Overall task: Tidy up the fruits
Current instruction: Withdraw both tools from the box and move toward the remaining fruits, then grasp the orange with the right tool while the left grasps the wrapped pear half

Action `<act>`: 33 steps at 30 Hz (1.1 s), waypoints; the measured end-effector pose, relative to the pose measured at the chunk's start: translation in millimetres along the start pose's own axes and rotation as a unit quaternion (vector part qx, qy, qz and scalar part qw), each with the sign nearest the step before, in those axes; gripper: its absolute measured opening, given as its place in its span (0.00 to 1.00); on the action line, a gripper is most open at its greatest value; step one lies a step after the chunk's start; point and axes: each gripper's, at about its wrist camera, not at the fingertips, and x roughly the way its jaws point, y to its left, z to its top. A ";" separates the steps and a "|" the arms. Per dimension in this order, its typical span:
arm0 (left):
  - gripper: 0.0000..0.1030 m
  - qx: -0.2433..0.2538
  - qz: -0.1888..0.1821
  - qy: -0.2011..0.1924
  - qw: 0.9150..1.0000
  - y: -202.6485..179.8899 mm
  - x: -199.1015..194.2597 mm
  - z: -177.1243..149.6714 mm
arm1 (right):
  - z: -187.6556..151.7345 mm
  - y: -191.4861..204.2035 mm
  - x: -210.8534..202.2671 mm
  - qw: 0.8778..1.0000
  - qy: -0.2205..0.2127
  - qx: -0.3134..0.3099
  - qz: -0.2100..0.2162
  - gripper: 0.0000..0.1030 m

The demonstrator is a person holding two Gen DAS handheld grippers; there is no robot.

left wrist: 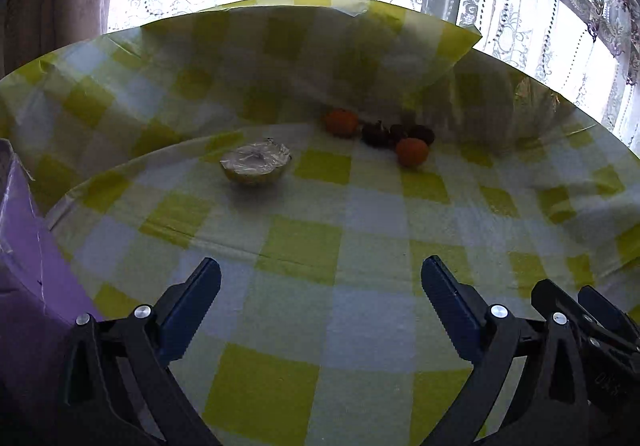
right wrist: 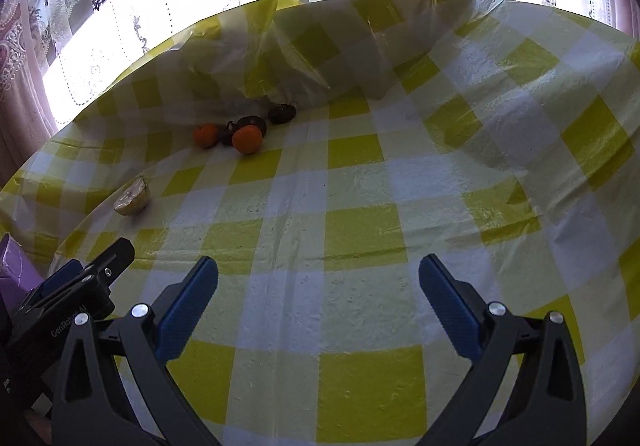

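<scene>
Two oranges (left wrist: 412,152) (left wrist: 341,122) and three dark round fruits (left wrist: 376,134) lie together at the far side of the checked tablecloth. They also show in the right wrist view: the oranges (right wrist: 247,139) (right wrist: 205,135) and the dark fruits (right wrist: 282,113). A halved pale fruit wrapped in film (left wrist: 255,164) (right wrist: 132,196) sits apart, left of the cluster. My left gripper (left wrist: 320,278) is open and empty, well short of the fruits. My right gripper (right wrist: 318,276) is open and empty, beside the left one.
A purple box (left wrist: 28,266) (right wrist: 16,266) stands at the left edge. The yellow and white checked cloth (left wrist: 320,238) rises in folds behind the fruits. Lace curtains and a bright window lie beyond. The right gripper shows in the left wrist view (left wrist: 592,318).
</scene>
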 end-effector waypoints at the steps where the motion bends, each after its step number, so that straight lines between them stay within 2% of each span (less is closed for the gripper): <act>1: 0.95 -0.003 -0.005 0.004 1.000 1.6 1.0 -0.4 | 5.1 3.6 5.9 1.000 0.000 -0.009 -0.001 0.98; 4: 0.95 -0.009 -0.017 0.009 1.000 4.5 2.8 -0.8 | 23.6 12.4 29.3 1.000 0.003 -0.027 -0.001 0.98; 6: 0.95 -0.013 -0.021 0.023 0.999 5.9 6.8 -1.8 | 36.1 20.4 49.2 0.999 0.013 -0.038 0.016 0.96; 8: 0.95 -0.019 -0.029 0.031 0.999 8.1 10.0 -1.4 | 46.4 32.3 68.5 0.998 0.023 -0.058 0.019 0.90; 11: 0.95 -0.023 -0.034 0.039 0.998 9.3 13.5 -0.8 | 62.7 49.1 96.1 0.996 0.038 -0.077 0.035 0.86; 15: 0.95 -0.021 -0.038 0.045 0.998 8.2 15.6 -1.2 | 85.6 64.0 132.7 0.994 0.057 -0.076 0.044 0.78; 17: 0.95 -0.022 -0.039 0.047 0.998 9.0 16.4 -1.4 | 94.7 69.6 150.4 0.994 0.069 -0.070 0.052 0.70; 19: 0.95 -0.024 -0.039 0.047 0.998 9.7 15.8 -1.5 | 101.7 75.0 166.3 0.992 0.086 -0.071 0.055 0.68; 22: 0.95 -0.025 -0.040 0.048 0.998 10.0 16.2 -1.1 | 111.2 82.6 179.6 0.992 0.087 -0.075 0.056 0.64; 24: 0.95 -0.025 -0.039 0.050 0.998 9.9 16.8 -0.8 | 115.1 87.7 187.8 0.991 0.092 -0.082 0.056 0.56; 27: 0.95 -0.024 -0.037 0.061 0.997 9.1 20.7 -0.1 | 117.5 90.4 195.5 0.990 0.099 -0.085 0.056 0.36; 30: 0.95 -0.038 -0.036 0.076 0.996 12.8 27.3 2.2 | 118.5 85.4 196.2 0.990 0.097 -0.072 0.067 0.34; 33: 0.95 -0.068 -0.025 0.073 0.995 20.3 38.0 13.4 | 119.9 70.7 195.9 0.991 0.093 -0.031 0.086 0.34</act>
